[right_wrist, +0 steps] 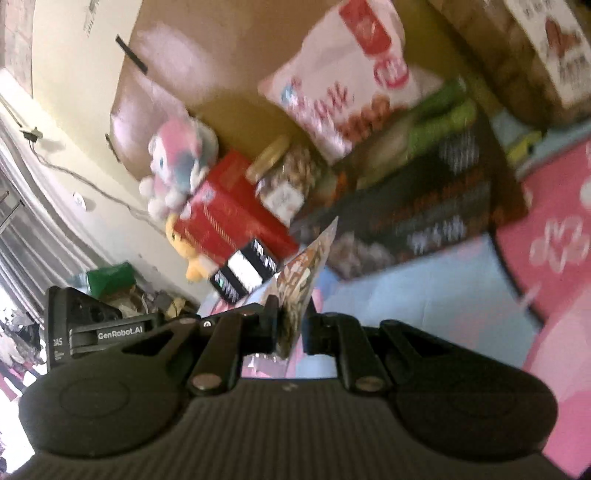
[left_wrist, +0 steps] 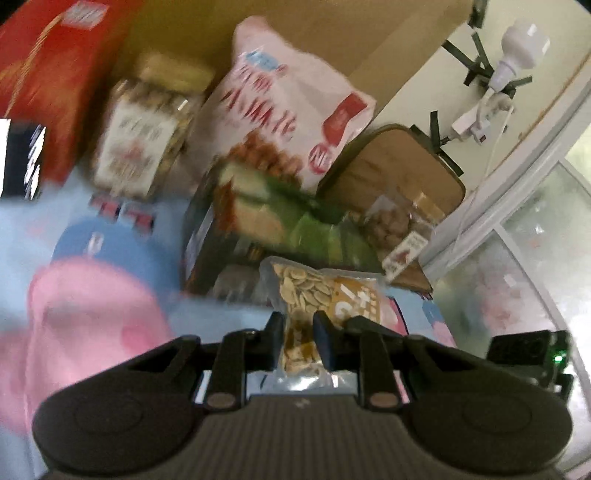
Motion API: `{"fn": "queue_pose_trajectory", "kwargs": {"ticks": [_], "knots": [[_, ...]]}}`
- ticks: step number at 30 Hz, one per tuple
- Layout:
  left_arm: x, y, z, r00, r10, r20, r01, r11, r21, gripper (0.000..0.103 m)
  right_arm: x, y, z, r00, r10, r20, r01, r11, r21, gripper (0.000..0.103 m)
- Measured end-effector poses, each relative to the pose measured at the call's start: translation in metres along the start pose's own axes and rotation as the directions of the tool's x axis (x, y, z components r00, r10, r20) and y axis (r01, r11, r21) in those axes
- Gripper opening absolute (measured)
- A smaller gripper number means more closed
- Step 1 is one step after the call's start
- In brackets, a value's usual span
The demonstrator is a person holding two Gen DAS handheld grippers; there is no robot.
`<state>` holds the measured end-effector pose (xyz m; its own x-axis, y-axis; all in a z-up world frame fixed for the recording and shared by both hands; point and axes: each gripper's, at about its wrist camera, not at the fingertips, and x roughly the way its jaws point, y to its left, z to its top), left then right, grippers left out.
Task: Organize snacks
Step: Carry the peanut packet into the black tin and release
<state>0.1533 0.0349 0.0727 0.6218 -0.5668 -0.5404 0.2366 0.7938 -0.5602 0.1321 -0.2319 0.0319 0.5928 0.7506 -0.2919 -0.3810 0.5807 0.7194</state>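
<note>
Against the brown cardboard backing (left_wrist: 314,33) stands the snack pile, and every place below is given from the dark box with the green picture (left_wrist: 236,236) at its middle. Behind that box leans a big pink-and-white bag (left_wrist: 288,99); to its left in the left wrist view stand a clear jar of nuts (left_wrist: 144,140) and a tall red box (left_wrist: 48,74); to its right lies a tan case (left_wrist: 391,173) with a small clear tub (left_wrist: 395,221) before it. All rest on a pale blue worktop (left_wrist: 207,314) with pink cartoon print.

Just in front of the dark box, the left gripper (left_wrist: 299,332) is clamped on a clear packet of pale seeds (left_wrist: 310,291), held off the worktop. The right gripper (right_wrist: 291,325) pinches a second flat packet (right_wrist: 303,266) edge-on, also in front of that box — its contents are too blurred to name.

Judged from this, the pick-up step is in hand with both packets gripped. The next move calls for carrying each to a free spot beside the dark box — the blur makes the gaps hard to judge.
</note>
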Motion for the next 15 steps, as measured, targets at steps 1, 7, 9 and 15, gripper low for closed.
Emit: {"fn": "queue_pose_trajectory", "kwargs": {"ticks": [1, 7, 9, 15], "knots": [[0.006, -0.004, 0.01, 1.0, 0.007, 0.005, -0.007, 1.0, 0.008, 0.019, 0.0, 0.0, 0.009, 1.0, -0.009, 0.011, 0.009, 1.0, -0.015, 0.015], [0.051, -0.012, 0.055, 0.999, 0.035, 0.015, -0.035, 0.999, 0.031, 0.008, 0.015, -0.001, 0.058, 0.993, -0.09, 0.072, 0.098, 0.989, -0.114, 0.014], [0.067, -0.017, 0.065, 0.998, 0.058, 0.018, -0.059, 0.997, 0.042, 0.008, 0.023, -0.004, 0.069, 0.989, -0.127, 0.079, 0.138, 0.979, -0.148, 0.015], [0.108, -0.021, 0.075, 0.993, 0.114, -0.022, -0.112, 0.992, 0.061, 0.009, 0.037, -0.021, 0.09, 0.966, -0.228, 0.122, 0.248, 0.95, -0.191, 0.016]]}}
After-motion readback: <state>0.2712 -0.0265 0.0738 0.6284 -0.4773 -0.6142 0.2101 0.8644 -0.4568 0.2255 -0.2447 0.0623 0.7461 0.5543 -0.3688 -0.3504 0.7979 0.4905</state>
